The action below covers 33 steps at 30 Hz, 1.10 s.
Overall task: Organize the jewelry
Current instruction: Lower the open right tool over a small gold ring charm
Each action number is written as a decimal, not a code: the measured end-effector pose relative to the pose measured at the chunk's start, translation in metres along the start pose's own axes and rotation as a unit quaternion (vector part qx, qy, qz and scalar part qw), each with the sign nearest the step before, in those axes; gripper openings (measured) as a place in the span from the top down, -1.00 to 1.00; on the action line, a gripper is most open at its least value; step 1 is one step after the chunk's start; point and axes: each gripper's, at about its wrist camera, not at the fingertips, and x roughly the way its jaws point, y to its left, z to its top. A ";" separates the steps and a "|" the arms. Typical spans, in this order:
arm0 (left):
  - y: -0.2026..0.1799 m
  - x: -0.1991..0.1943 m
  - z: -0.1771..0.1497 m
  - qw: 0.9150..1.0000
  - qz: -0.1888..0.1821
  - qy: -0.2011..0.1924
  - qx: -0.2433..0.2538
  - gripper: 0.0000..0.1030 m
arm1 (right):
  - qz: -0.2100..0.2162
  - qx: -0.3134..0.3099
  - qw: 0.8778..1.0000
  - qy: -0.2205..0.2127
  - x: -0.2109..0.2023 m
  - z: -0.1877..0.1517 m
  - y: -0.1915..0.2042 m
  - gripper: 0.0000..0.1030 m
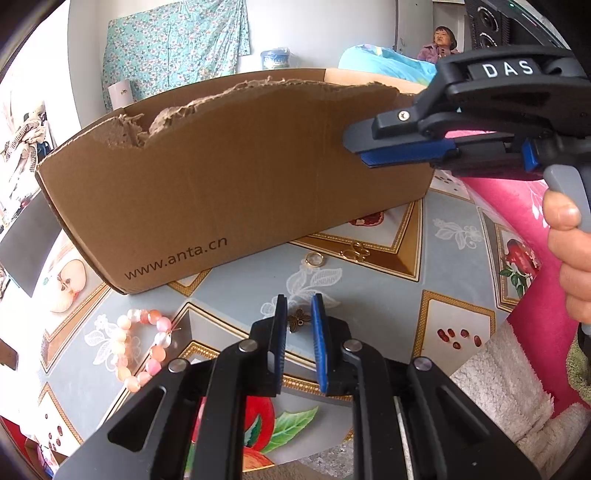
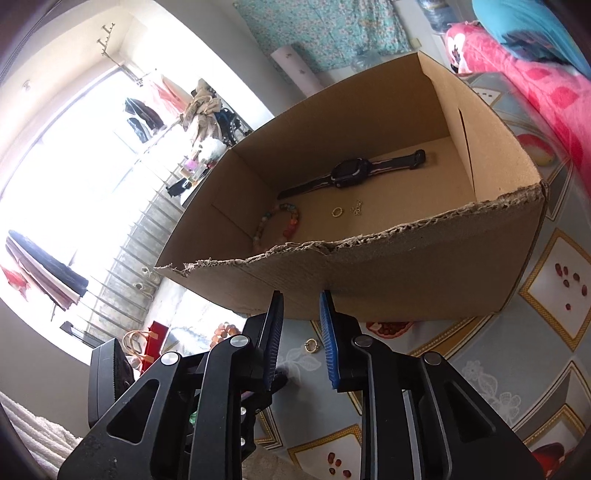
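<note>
My left gripper (image 1: 299, 319) pinches a tiny bronze leaf charm (image 1: 298, 320) above the table (image 1: 388, 295), near the cardboard box (image 1: 229, 177). It's light, stiff and slippery, so I'd grip its flat faces. My right gripper (image 2: 301, 332) is narrow, holding nothing.

Bright window (image 2: 55, 177), floral curtain (image 1: 173, 51), white walls (image 1: 314, 29)
</note>
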 end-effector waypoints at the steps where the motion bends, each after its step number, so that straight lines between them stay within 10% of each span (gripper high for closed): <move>1: 0.000 0.000 0.000 1.000 -0.001 0.000 -0.001 0.76 | -0.004 -0.013 1.000 0.008 0.003 -0.003 0.003 0.53; 11: 0.003 -0.001 -0.003 1.000 -0.005 -0.002 0.003 0.75 | -0.099 -0.191 0.973 0.081 0.043 -0.029 0.039 0.43; 33: 0.003 -0.004 -0.005 1.000 -0.004 -0.003 0.001 0.75 | -0.131 -0.239 0.957 0.104 0.075 -0.041 0.049 0.74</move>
